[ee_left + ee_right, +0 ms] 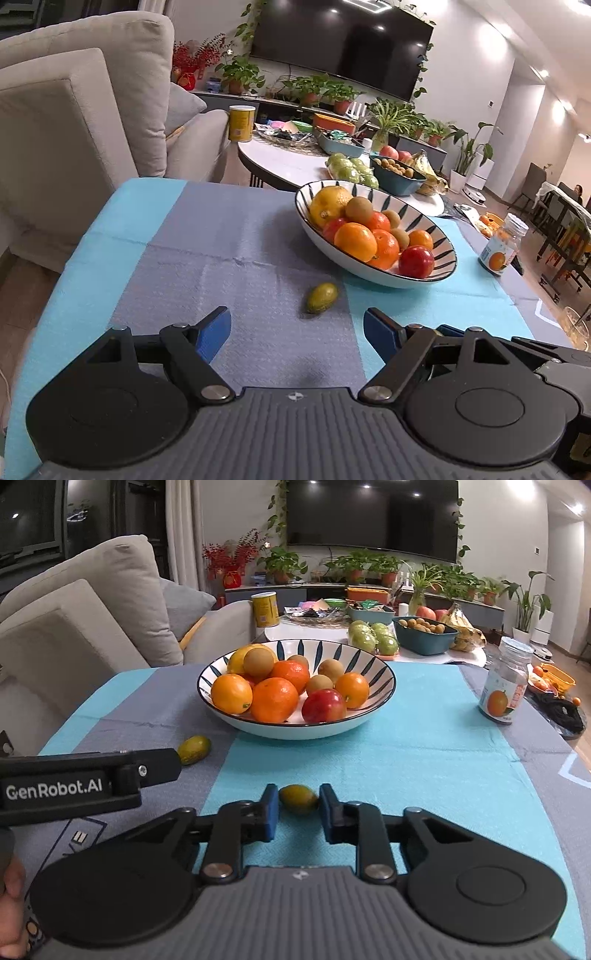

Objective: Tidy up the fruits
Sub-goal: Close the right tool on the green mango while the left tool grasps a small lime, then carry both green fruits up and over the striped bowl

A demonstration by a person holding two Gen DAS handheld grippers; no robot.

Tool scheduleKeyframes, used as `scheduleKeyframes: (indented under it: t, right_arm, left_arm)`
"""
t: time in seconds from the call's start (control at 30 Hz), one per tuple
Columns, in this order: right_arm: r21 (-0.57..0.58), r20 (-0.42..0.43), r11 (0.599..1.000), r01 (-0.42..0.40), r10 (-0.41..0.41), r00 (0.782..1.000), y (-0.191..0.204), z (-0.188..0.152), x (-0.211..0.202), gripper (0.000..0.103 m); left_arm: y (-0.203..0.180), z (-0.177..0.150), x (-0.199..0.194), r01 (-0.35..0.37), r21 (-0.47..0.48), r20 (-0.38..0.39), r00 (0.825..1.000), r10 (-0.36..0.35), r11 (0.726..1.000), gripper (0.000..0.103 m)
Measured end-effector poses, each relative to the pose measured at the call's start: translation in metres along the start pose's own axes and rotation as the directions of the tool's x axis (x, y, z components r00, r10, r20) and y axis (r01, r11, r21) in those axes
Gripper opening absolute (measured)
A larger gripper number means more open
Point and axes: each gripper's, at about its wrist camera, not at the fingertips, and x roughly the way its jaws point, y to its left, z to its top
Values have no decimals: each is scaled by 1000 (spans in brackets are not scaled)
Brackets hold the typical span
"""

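A: Kumquat [297,799] is seen between the right gripper [297,814] pads on the cloth [424,760]; whether it is gripped cannot be told.
B: Second kumquat [322,297] lies just ahead of the left gripper [295,334], jaws spread, nothing held. Fruit bowl [439,273] is set further ahead, rightward.

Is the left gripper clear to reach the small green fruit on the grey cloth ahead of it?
Probably yes. The left gripper is open, and the small green fruit lies loose on the cloth just beyond its fingertips, slightly right of centre, apart from the striped bowl. Nothing stands between.
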Motion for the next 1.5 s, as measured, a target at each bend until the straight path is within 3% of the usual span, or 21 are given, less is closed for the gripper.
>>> scheduleKeyframes:
  t: [0.5, 0.63, 0.9, 0.97, 1.13, 1.5]
  right_arm:
    - [24, -25, 999, -37, 37, 999, -26, -3, -13, 77]
    - [29, -27, 999, -25, 26, 999, -36, -7, -19, 77]
    - [79, -26, 996, -36, 38, 999, -50, -5, -19, 77]
    - [76, -19, 996, -35, 36, 999, -51, -6, -20, 76]
    - [86, -15, 995, -50, 52, 999, -54, -5, -21, 76]
    - [104, 21, 992, -68, 66, 998, -65, 1, -28, 76]
  left_arm:
    - [-6, -4, 9, 25, 36, -22, 999, -24, 999, 77]
    - [-8, -1, 16, 13, 65, -19, 1000, -11, 998, 67]
    - [-33, 4, 37, -58, 258, -29, 997, 68, 964, 61]
    - [-35, 6, 40, -40, 269, -40, 998, 53, 962, 54]
    - [-34, 18, 48, -27, 263, -66, 997, 46, 964, 19]
    - [-29, 6, 22, 10, 173, -43, 999, -3, 985, 16]
